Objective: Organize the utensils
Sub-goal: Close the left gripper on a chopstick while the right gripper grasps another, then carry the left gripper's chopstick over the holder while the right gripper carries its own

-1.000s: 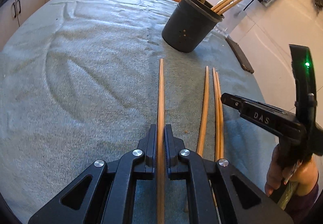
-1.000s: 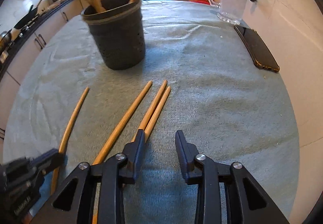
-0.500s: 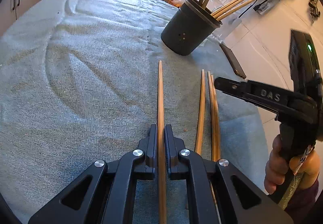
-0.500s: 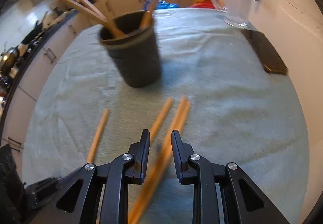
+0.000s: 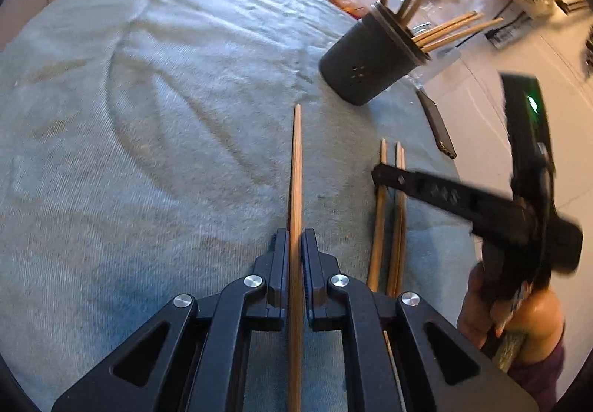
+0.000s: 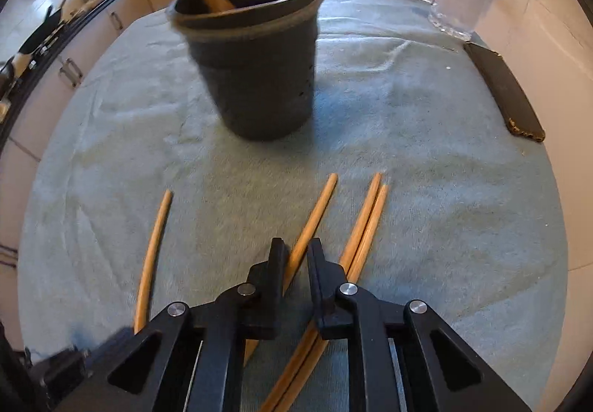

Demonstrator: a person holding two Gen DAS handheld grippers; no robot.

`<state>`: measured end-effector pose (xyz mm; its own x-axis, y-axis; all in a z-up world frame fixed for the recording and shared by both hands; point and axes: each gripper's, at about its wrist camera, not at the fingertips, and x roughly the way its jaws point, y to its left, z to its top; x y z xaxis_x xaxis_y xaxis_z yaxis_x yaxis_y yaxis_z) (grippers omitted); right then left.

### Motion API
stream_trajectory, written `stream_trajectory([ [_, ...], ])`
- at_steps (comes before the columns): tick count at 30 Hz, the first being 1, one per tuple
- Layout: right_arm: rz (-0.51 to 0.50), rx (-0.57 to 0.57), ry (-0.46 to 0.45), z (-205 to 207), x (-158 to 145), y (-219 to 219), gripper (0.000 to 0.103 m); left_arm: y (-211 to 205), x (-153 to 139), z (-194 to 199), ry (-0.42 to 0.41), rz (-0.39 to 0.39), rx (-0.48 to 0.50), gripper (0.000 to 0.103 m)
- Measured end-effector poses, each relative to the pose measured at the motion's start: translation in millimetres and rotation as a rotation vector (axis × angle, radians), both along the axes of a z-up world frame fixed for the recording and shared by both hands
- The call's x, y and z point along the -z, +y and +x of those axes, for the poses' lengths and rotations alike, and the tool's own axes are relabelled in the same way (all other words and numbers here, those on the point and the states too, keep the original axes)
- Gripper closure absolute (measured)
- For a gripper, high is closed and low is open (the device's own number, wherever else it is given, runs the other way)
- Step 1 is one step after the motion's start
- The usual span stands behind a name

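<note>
Grey towel (image 5: 148, 152), left tongs (image 5: 295, 256) clamping chopstick (image 5: 296, 171), right tongs (image 6: 296, 260) nearly closed around another chopstick (image 6: 315, 211), no readable labels.

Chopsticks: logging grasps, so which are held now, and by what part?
Left hand-held gripper clamps one chopstick along its shaft. Right hand-held gripper straddles another chopstick mid-shaft; grip uncertain.
</note>
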<state>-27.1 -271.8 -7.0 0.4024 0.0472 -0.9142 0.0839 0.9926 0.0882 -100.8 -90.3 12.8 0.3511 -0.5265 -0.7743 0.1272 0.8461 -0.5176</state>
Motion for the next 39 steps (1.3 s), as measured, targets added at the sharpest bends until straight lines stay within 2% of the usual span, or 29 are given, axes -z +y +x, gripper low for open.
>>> stream_trajectory([
  [2, 0.024, -0.020, 0.006, -12, 0, 0, 0.089, 1, -1, -1, 0.029, 0.006, -0.009, 0.095],
  [6, 0.086, -0.045, 0.003, -32, 0, -3, 0.088, -7, -7, -1, 0.050, 0.071, 0.005, 0.094],
  [12, 0.158, -0.045, 0.002, -30, 1, -14, 0.085, -19, -12, 18, 0.054, 0.162, 0.007, 0.089],
  [17, 0.110, -0.062, 0.008, -25, 1, -7, 0.085, -24, -10, 48, 0.058, 0.193, 0.000, 0.087],
  [20, 0.081, -0.065, 0.005, -24, 1, -2, 0.085, -28, -12, 57, 0.049, 0.208, 0.014, 0.087],
  [24, 0.050, -0.071, -0.005, -22, 2, 4, 0.084, -31, -12, 57, 0.025, 0.203, 0.040, 0.081],
  [26, 0.046, -0.074, -0.010, -21, 2, 3, 0.087, -34, -13, 52, -0.017, 0.232, 0.067, 0.084],
  [27, 0.041, -0.079, -0.016, -21, 2, 3, 0.089, -37, -13, 51, -0.032, 0.242, 0.084, 0.097],
  [29, 0.055, -0.079, -0.017, -17, 2, 1, 0.092, -36, -16, 46, -0.047, 0.219, 0.093, 0.097],
  [31, 0.131, -0.071, -0.032, -17, -1, -5, 0.094, -33, -28, 41, -0.090, 0.209, 0.080, 0.097],
  [35, 0.207, -0.067, -0.143, -31, -30, -14, 0.096, -21, -74, 19, -0.221, 0.170, 0.059, 0.097],
  [39, 0.226, -0.084, -0.277, -54, -66, -18, 0.096, -14, -114, -6, -0.343, 0.167, 0.046, 0.097],
])
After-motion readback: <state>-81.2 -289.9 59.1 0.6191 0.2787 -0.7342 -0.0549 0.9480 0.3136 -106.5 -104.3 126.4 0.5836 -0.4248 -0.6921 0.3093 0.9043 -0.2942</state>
